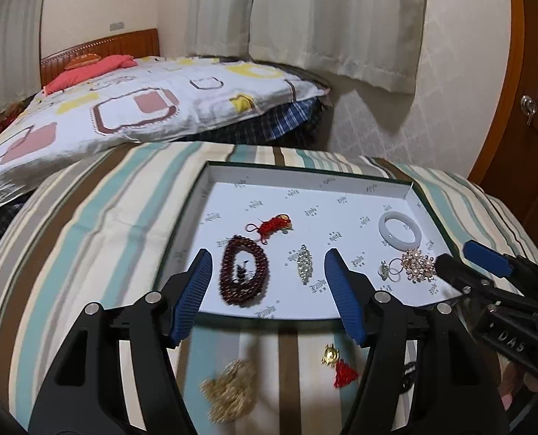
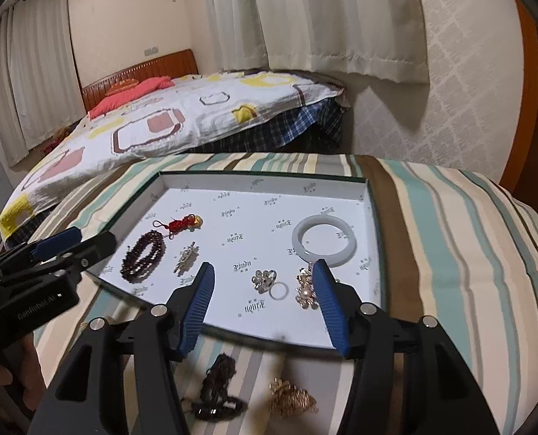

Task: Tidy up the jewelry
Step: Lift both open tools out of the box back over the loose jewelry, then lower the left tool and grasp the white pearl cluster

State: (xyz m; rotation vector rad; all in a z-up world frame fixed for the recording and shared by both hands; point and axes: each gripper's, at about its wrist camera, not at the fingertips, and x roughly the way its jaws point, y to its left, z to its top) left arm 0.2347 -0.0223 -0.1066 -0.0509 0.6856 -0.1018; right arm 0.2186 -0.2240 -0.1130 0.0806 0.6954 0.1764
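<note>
A shallow white tray (image 1: 305, 185) (image 2: 261, 181) lies on a striped cloth. In it are a dark red bead bracelet (image 1: 244, 274) (image 2: 142, 256), a red knot charm (image 1: 273, 225) (image 2: 181, 223), a crystal brooch (image 1: 304, 263) (image 2: 186, 256), a white bangle (image 1: 399, 232) (image 2: 324, 241), a pearl flower brooch (image 1: 418, 265) (image 2: 305, 290), a silver ring piece (image 2: 263, 278) and a small white ring (image 2: 278, 291). My left gripper (image 1: 267, 272) is open and empty over the tray's near left. My right gripper (image 2: 263, 282) is open and empty over the near right.
On the cloth in front of the tray lie a gold beaded piece (image 1: 230, 393), a gold charm with a red tassel (image 1: 337, 362), a dark hair clip (image 2: 218, 388) and a gold ornament (image 2: 292, 398). A bed (image 1: 123, 105) stands behind.
</note>
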